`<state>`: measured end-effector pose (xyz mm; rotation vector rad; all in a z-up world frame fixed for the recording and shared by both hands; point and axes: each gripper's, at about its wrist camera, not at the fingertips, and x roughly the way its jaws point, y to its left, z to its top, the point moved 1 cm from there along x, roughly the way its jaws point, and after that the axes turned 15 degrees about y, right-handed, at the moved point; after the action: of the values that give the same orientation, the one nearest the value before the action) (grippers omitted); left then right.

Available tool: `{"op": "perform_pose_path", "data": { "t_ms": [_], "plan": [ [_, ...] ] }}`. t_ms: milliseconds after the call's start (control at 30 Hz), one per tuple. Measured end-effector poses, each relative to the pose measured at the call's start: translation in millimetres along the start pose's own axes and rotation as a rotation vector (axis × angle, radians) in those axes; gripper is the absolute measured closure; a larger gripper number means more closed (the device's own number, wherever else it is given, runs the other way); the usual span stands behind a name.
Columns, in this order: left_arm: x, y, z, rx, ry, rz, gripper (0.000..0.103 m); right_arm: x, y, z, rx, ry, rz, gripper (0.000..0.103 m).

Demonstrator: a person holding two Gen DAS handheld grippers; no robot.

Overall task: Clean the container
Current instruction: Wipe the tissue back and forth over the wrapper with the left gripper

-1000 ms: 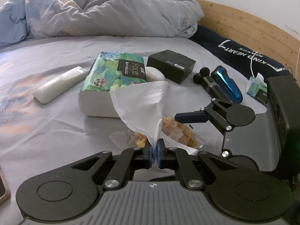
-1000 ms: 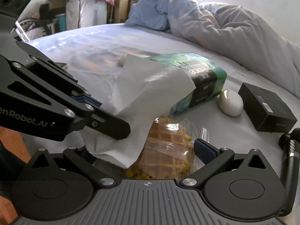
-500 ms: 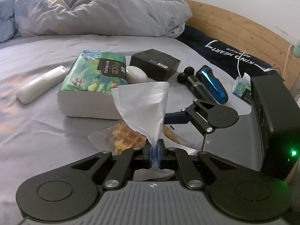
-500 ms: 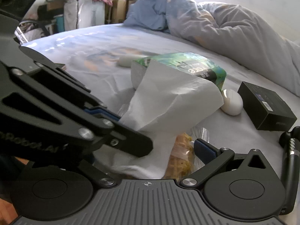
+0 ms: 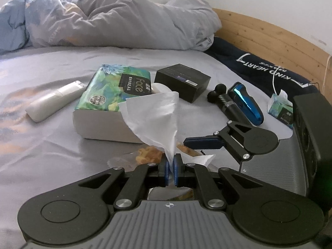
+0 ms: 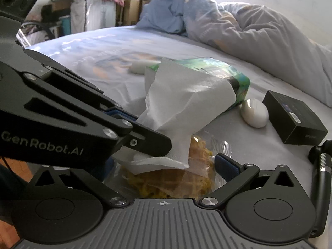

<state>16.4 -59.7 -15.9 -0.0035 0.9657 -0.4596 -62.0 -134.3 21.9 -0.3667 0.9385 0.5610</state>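
A: So, where is the container (image 6: 166,178) from the tissue (image 5: 157,118)?

B: Directly under it, on the bed (image 5: 51,145). The left tongs (image 5: 170,169) are clamped on the tissue's lower end, just above the container.

A: And the right tongs (image 6: 164,159)?

B: Apart, one finger at each side of the container; whether they touch it, I cannot tell.
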Motion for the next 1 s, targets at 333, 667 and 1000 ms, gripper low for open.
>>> {"op": "perform_pose_path", "data": {
  "t_ms": [333,667,1000],
  "plan": [
    [-0.9,-6.1,-0.1,0.023,0.019,-0.014,0.094,-0.5,-0.7,-0.8,0.002,0.000,0.000,0.000],
    [1.2,-9.4,-1.8,0.032,0.040,-0.049,0.094,-0.3,-0.2,-0.9,0.001,0.000,-0.003,0.000],
    [5.5,-9.2,2.6,0.009,0.028,-0.053,0.094,-0.4,0.2,-0.9,0.001,0.002,-0.004,0.000]
  ]
}}
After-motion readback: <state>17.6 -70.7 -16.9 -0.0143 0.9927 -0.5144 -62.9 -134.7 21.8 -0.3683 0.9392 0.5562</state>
